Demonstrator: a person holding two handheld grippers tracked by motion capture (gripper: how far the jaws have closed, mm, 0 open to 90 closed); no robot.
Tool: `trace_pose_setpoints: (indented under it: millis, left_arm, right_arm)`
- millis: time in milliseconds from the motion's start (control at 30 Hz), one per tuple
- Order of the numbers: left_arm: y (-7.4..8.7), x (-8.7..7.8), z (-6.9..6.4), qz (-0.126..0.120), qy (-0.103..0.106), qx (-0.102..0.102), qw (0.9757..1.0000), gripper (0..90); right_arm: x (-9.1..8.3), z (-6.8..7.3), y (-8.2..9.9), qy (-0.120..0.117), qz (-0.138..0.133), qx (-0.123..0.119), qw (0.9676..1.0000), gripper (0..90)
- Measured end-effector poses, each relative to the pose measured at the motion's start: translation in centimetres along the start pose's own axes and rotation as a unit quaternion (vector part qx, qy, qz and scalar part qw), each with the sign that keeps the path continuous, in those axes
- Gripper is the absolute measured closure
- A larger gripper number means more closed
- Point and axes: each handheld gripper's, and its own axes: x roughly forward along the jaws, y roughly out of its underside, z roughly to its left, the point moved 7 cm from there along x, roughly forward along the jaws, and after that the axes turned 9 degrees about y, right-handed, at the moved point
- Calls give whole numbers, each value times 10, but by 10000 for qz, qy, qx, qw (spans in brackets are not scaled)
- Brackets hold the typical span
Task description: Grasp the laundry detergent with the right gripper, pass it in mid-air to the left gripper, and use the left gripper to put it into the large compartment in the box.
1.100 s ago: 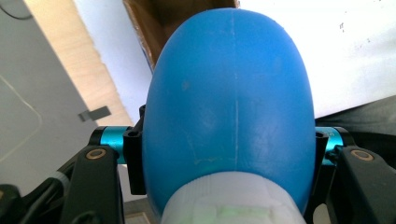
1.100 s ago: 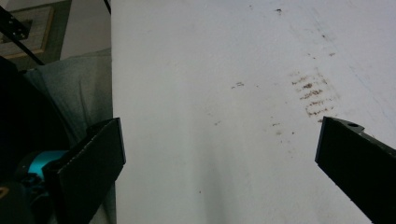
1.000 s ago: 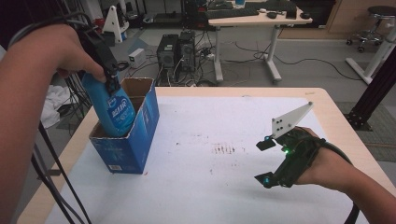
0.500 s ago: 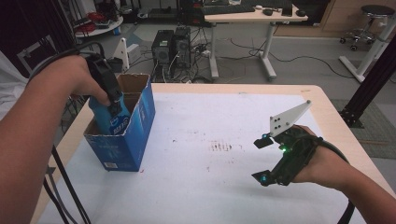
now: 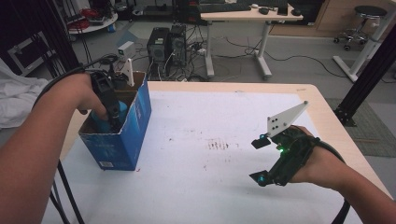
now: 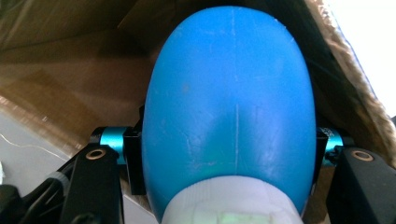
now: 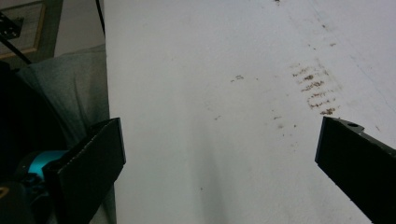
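Left gripper (image 5: 111, 122), left of frame, pinches blue bottle (image 6: 229, 107) inside blue box (image 5: 122, 140) (box print unreadable). Right gripper (image 5: 259, 158), lower right: jaws spread, empty.

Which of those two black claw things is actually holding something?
The left gripper, clamped on the blue bottle inside the blue cardboard box. The right gripper hangs open over the white table.

My table (image 5: 224, 116) runs across the middle of the high view, a white top with a pale wooden edge showing along the far and right sides. A blue cardboard box (image 5: 123, 135) stands directly on it at centre left, flaps open upward. Small brown smudges (image 5: 219, 145) mark the white surface near centre frame (a few stray specks lie just below them).
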Motion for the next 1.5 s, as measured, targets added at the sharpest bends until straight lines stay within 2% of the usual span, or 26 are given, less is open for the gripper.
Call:
trace_pose_setpoints:
  millis: [167, 233, 533, 600, 833, 1033, 1200, 1500]
  left_arm:
    - [0, 11, 3, 31, 40, 57, 10000, 385]
    - [-1, 11, 3, -74, 50, 70, 9999, 385]
    - [-2, 12, 4, -35, 111, 21, 9999, 379]
    - [-3, 11, 3, -47, 116, 65, 9999, 375]
    - [-2, 8, 3, -148, 188, 38, 9997, 303]
    - [-2, -1, 0, -155, 155, 89, 9997, 281]
    - [-2, -10, 0, -101, 15, 111, 9999, 256]
    - [4, -27, -5, -244, -7, 128, 9996, 202]
  right_arm:
    - [1, 0, 2, 9, -8, 24, 10000, 7]
    - [2, 0, 2, 3, -9, 30, 10000, 7]
    - [4, -1, 3, -7, 5, 56, 10000, 7]
    - [4, -1, 3, -6, -8, 48, 10000, 7]
    - [3, -2, 4, 5, -26, 73, 10000, 7]
    - [2, -2, 4, 12, -40, 78, 10000, 7]
    - [1, -2, 4, 3, -42, 74, 10000, 7]
    - [-3, -4, 2, -29, 26, 70, 10000, 7]
